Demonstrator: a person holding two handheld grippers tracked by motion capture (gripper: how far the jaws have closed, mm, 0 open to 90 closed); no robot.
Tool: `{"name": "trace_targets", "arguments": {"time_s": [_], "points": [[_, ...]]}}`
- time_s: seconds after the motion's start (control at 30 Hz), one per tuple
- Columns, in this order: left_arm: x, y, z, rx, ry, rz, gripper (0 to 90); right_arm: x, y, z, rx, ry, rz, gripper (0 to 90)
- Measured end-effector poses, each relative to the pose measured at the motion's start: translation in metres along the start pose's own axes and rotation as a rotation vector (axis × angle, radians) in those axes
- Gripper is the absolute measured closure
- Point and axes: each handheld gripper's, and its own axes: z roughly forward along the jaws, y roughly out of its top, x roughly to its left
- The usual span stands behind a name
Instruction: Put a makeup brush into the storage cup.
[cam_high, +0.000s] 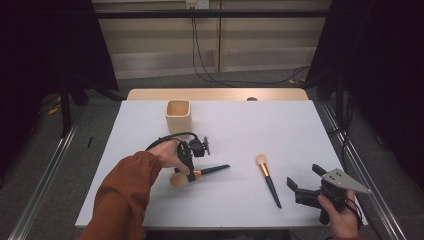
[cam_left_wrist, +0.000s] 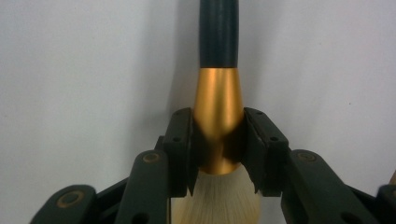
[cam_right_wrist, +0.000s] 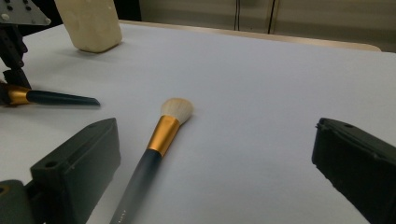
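Observation:
My left gripper (cam_high: 190, 172) is shut on the gold ferrule of a makeup brush (cam_high: 200, 173) with a dark handle and a pale bristle head, low over the white table (cam_high: 300, 125). In the left gripper view the pads clamp the brush (cam_left_wrist: 218, 107) on both sides, just above the bristles. A second makeup brush (cam_high: 268, 180) lies flat right of centre, bristles pointing away from me. My right gripper (cam_high: 306, 175) stands open at the front right, nothing between its jaws; in its own view that second brush (cam_right_wrist: 159, 144) lies ahead of the gripper (cam_right_wrist: 215, 172), near its left jaw.
A pale square cup (cam_high: 178, 116) stands upright at the back left of the table; the cup (cam_right_wrist: 91, 23) also appears far left in the right gripper view. The table's front edge runs just under both hands. Cables hang behind the table.

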Motion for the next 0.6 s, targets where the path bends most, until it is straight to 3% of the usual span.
{"name": "trace_targets", "arguments": {"time_s": [0.13,0.27,0.47,0.5,0.53,0.57,0.6], "points": [[-0.002,0.003,0.0,0.026,0.018,-0.009,63.9,0.0,0.0,0.0,0.002,0.0,0.0,0.9],[-0.008,0.002,0.001,0.014,0.051,0.005,64.5,0.001,0.0,0.001,0.002,0.003,-0.002,0.9],[-0.004,-0.01,-0.001,-0.082,0.029,-0.024,65.1,0.0,0.0,0.001,0.003,-0.002,0.001,0.9],[-0.003,-0.011,-0.002,-0.084,0.037,-0.023,65.1,0.0,0.0,0.001,0.003,0.0,0.001,0.9],[-0.002,-0.012,-0.003,-0.088,0.017,-0.028,65.2,0.0,0.0,0.001,0.003,-0.002,0.002,0.9],[-0.003,-0.013,-0.002,-0.106,0.044,-0.031,65.2,-0.001,0.0,0.001,0.003,-0.002,0.002,0.9],[-0.002,-0.014,-0.003,-0.116,0.043,-0.042,65.2,-0.001,0.0,0.001,0.002,-0.003,0.002,0.9]]}}
